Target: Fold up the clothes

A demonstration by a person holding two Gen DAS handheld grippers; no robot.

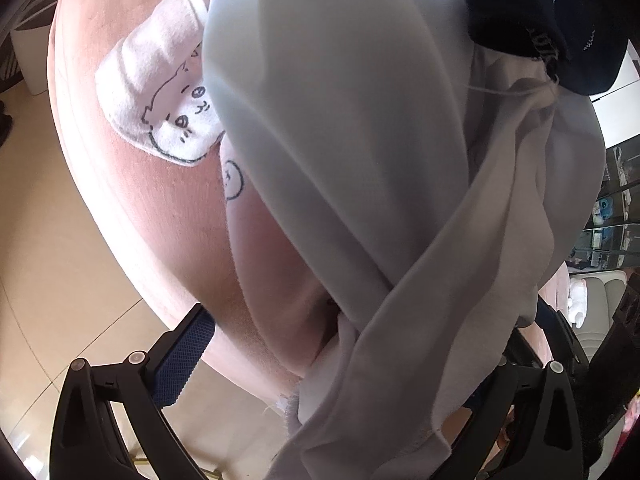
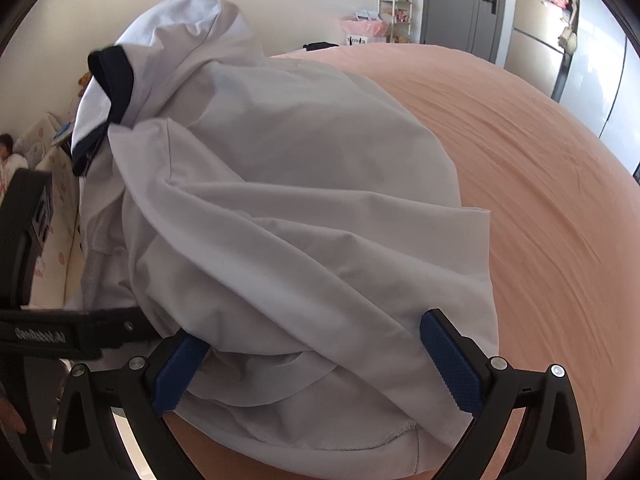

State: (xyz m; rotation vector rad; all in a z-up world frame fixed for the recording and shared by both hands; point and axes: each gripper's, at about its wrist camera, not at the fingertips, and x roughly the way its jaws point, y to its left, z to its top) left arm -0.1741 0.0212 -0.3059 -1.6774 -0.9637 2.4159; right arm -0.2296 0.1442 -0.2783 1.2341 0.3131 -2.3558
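The white shirt [image 2: 280,208] lies bunched on the pink bed [image 2: 540,200], not folded; both tools, left [image 1: 360,360] and right [image 2: 316,364], stand spread around its cloth; folding seems mostly ahead.

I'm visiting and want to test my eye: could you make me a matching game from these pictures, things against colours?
Things:
1. bed cover
2. shirt
3. collar
4. claw pads

Colours:
A. blue
B. pale grey-white
C. pink
D. dark navy

Pairs: 1-C, 2-B, 3-D, 4-A
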